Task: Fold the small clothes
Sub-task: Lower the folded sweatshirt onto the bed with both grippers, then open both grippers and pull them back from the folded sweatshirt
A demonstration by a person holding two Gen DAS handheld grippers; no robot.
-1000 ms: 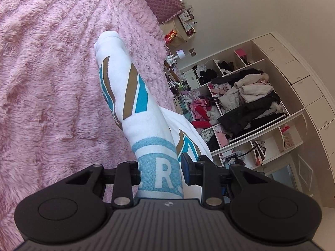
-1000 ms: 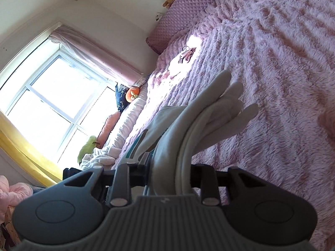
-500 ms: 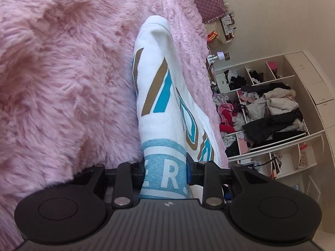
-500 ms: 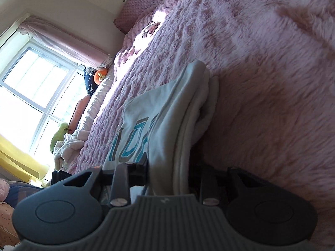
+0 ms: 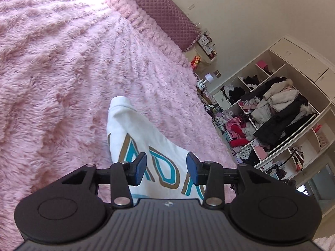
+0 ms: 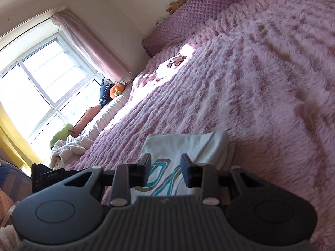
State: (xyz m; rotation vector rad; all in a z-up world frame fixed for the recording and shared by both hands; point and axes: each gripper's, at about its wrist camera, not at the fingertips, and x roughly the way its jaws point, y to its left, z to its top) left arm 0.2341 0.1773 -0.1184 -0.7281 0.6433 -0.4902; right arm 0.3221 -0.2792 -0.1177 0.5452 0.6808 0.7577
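Observation:
A small white garment [image 5: 142, 133] with teal and brown lettering lies folded on the fluffy pink blanket [image 5: 62, 62]. My left gripper [image 5: 166, 168] is open and empty just above its near end, blue pads apart. In the right wrist view the same garment [image 6: 188, 146] lies folded flat, its folded edge at the right. My right gripper [image 6: 165, 172] is open and empty over its near part. The garment's nearest edge is hidden under both gripper bodies.
A quilted mauve headboard [image 5: 165, 14] runs along the far side of the bed. Open shelves stuffed with clothes [image 5: 272, 115] stand beyond the bed's right edge. A window [image 6: 37, 83], cushions and a crumpled white blanket [image 6: 67, 148] lie at the left.
Both grippers have let go of the garment and opened. It now lies folded on the blanket, and both grippers have lifted back a little.

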